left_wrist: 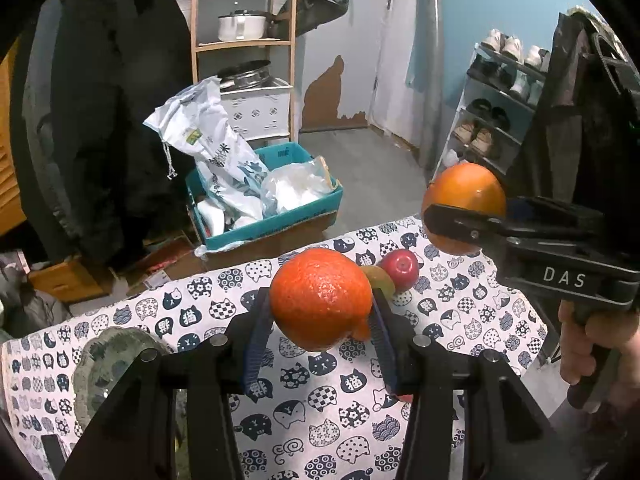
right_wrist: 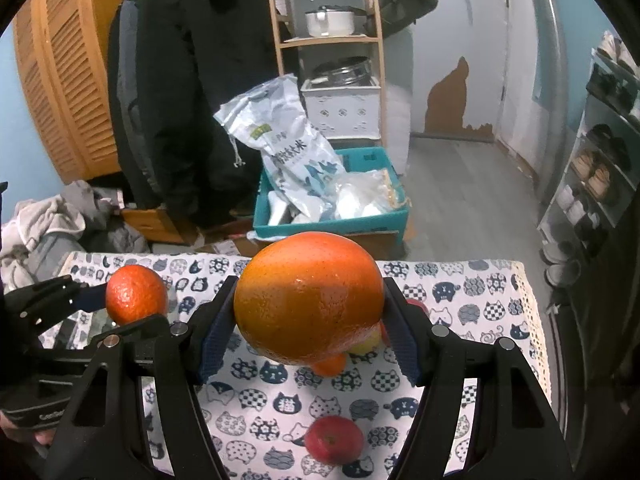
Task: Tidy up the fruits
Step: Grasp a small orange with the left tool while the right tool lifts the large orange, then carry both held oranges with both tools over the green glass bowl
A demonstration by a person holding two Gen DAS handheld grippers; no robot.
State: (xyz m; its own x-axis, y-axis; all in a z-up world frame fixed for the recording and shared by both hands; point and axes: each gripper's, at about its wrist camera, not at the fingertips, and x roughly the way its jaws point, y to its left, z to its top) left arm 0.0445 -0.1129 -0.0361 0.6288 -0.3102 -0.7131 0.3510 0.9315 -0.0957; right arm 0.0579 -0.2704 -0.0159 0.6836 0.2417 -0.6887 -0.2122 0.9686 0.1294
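Observation:
My left gripper (left_wrist: pixel 320 312) is shut on a reddish orange (left_wrist: pixel 320 298) and holds it above the cat-print tablecloth (left_wrist: pixel 312 412). It also shows at the left of the right wrist view (right_wrist: pixel 136 294). My right gripper (right_wrist: pixel 310 316) is shut on a larger orange (right_wrist: pixel 308 300), held above the table; it shows at the right of the left wrist view (left_wrist: pixel 464 200). On the cloth lie a red apple (left_wrist: pixel 400 268), a green-yellow fruit (left_wrist: pixel 380 280), a second red apple (right_wrist: pixel 334 440) and a small orange fruit (right_wrist: pixel 330 364) partly hidden under the large orange.
A grey-green ceramic dish (left_wrist: pixel 108 372) sits on the table's left side. Beyond the far table edge stand a teal box (left_wrist: pixel 264 200) with bags, a wooden shelf (left_wrist: pixel 244 44) with pots, and a shoe rack (left_wrist: pixel 492 116) on the right.

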